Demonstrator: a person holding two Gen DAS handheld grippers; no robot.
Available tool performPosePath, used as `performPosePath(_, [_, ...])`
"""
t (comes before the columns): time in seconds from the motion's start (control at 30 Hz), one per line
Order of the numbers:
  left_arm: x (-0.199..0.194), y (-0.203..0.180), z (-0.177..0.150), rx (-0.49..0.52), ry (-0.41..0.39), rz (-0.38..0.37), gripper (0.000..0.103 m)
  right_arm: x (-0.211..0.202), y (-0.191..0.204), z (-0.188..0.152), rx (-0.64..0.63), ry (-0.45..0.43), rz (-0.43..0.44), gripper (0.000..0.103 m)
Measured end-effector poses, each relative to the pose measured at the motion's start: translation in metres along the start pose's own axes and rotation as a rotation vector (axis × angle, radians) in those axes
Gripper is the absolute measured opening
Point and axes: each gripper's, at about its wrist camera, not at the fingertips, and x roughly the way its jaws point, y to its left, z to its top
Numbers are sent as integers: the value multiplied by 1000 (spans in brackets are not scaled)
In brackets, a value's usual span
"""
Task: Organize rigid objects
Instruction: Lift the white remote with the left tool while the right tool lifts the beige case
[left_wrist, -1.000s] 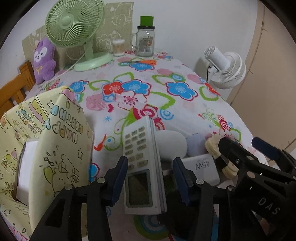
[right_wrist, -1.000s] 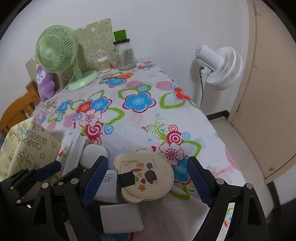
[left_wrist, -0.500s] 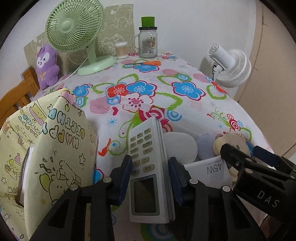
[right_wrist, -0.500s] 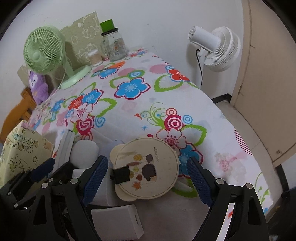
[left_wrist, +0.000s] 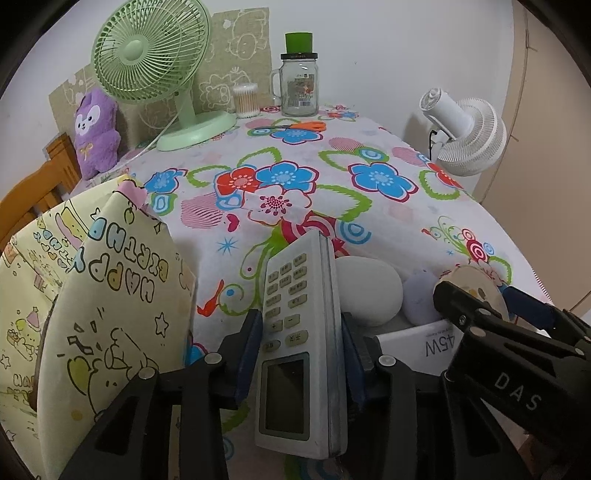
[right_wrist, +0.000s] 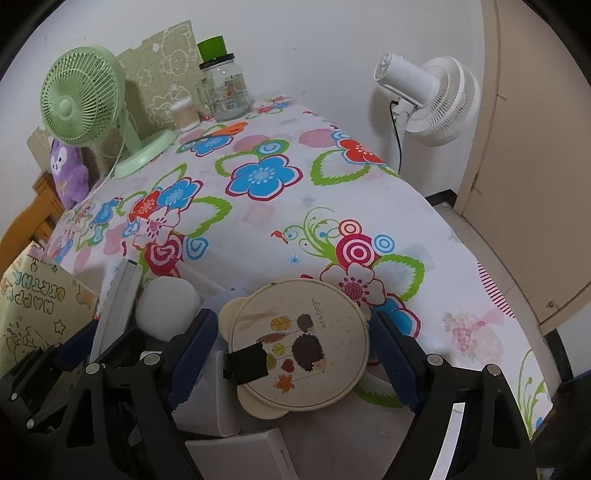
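Observation:
A white remote control lies tilted between the blue pads of my left gripper. Its jaws are closing, and both pads touch the remote's long sides. A round cream case with bear ears and a hedgehog picture rests on a white box near the table's front edge. My right gripper straddles the case. Its jaws are closing too, but a small gap shows at each pad. The right gripper's fingers appear at the right of the left wrist view.
Beside the remote lie a white oval object, a lilac soft thing and a white "45W" box. A yellow birthday bag stands at left. A green fan, jar and scissors sit far back.
The left jaws have narrowed from well apart until they touch the remote's sides. My right gripper has sunk a little over the round case, and its jaws have come in slightly.

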Motion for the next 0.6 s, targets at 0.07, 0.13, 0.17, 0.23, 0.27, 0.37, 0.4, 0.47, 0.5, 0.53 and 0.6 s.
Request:
performPosePath(0.07, [-3,-1,0,10,1,-11,34,1,-1,1,11,-1,2,85])
performPosePath(0.13, [-1,2,2,-6,11,-38,34,1,-1,2,18,-3,3,85])
performPosePath(0.17, [-1,2,2,-9,13,-43,34,1,0,3,20,-5,4,85])
performPosePath(0.23, [-1,4,3,-19,17,-54,34,0,1,3,23,-10,7,85])
performPosePath(0.27, [-1,5,3,-22,20,-58,34,-1,2,4,20,-12,9,85])
performPosePath(0.37, [-2,7,5,-38,28,-82,34,-5,7,6,2,-27,-1,85])
performPosePath(0.4, [-2,8,5,-40,30,-89,34,-6,8,7,0,-33,-1,85])
performPosePath(0.47, [-4,8,6,-45,32,-100,34,-10,10,10,-4,-48,-6,85])
performPosePath(0.5, [-5,9,7,-49,32,-109,34,-12,11,11,-7,-56,-10,85])
performPosePath(0.53, [-5,9,6,-49,32,-113,34,-14,13,12,-11,-62,-14,85])
performPosePath(0.6, [-9,9,8,-52,28,-129,34,-18,14,13,-14,-75,-19,85])
